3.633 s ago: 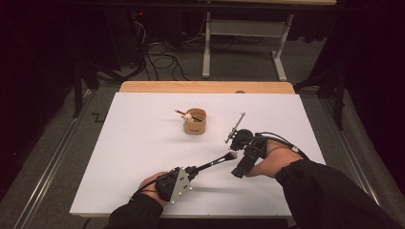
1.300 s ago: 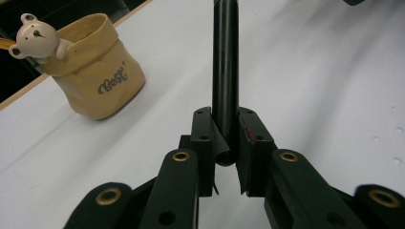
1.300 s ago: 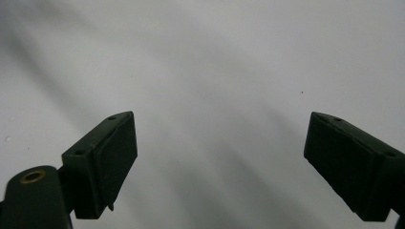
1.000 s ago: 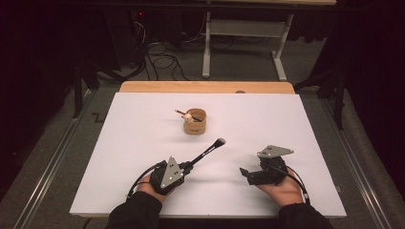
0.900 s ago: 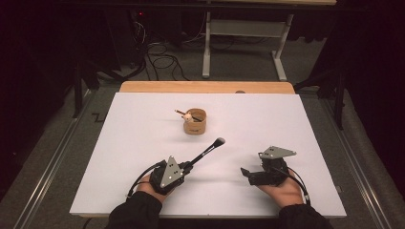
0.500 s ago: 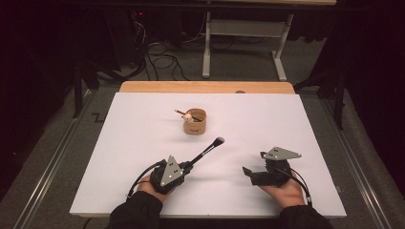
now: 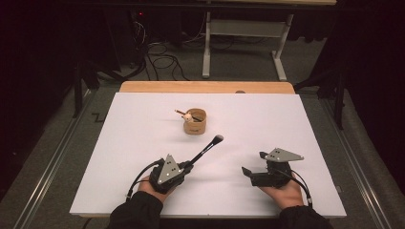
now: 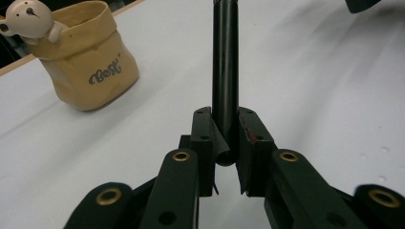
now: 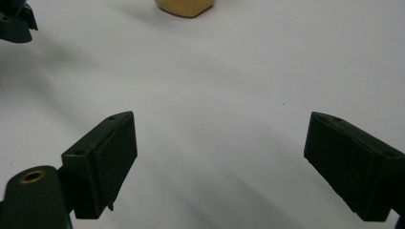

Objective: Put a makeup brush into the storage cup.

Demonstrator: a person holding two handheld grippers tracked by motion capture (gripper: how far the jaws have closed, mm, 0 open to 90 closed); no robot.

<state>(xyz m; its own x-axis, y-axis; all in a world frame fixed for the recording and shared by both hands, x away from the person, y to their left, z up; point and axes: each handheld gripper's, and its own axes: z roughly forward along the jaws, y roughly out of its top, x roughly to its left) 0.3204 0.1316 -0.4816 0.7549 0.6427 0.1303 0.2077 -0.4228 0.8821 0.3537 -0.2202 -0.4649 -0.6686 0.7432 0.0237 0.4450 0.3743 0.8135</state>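
Slender black-handled makeup brush [image 7: 205, 150] with pale bristle tip. Handle end clamped, tip raised, slanting toward the tan pot [image 7: 195, 122].

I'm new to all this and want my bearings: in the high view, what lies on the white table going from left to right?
Left gripper, shut on a black brush → tan cup, farther back → right gripper, open and holding nothing.

Bright tabletop, dark surroundings, soft shadows
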